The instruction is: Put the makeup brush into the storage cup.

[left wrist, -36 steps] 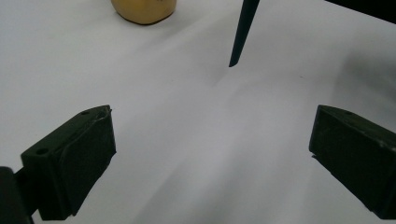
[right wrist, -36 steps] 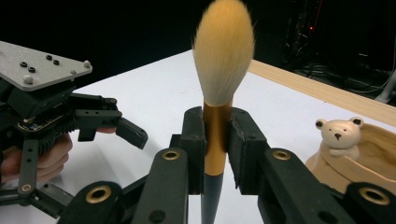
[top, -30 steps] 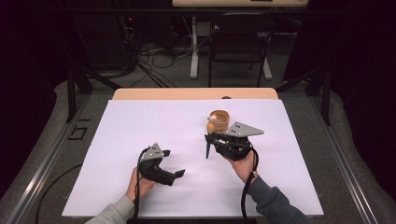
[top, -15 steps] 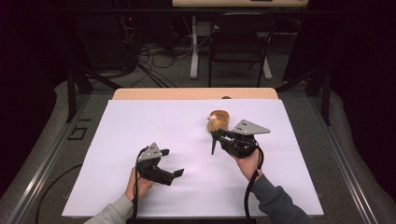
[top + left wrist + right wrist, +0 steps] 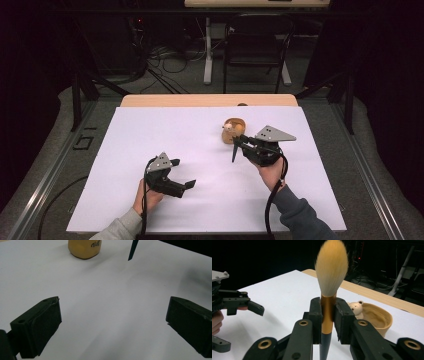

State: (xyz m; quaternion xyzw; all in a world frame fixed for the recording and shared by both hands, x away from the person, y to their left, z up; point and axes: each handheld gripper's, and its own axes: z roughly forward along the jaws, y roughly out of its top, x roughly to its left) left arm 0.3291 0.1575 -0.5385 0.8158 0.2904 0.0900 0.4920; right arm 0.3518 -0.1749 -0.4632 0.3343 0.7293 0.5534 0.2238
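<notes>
My right gripper is shut on a makeup brush, clamping its gold ferrule. The tan bristles point up in the right gripper view; the dark handle hangs down just above the white sheet. A small wooden cup with a little bear figure on its rim stands right behind the brush. My left gripper is open and holds nothing, low over the sheet at the front left. In the left gripper view the black jaws stand wide apart, with the cup and the brush handle's tip far ahead.
A white sheet covers the table, with a strip of wood showing along the far edge. Beyond the table are a dark chair, a desk leg and cables on the floor.
My right gripper has drifted a little to the right with the brush in it. The left gripper has hardly moved.
</notes>
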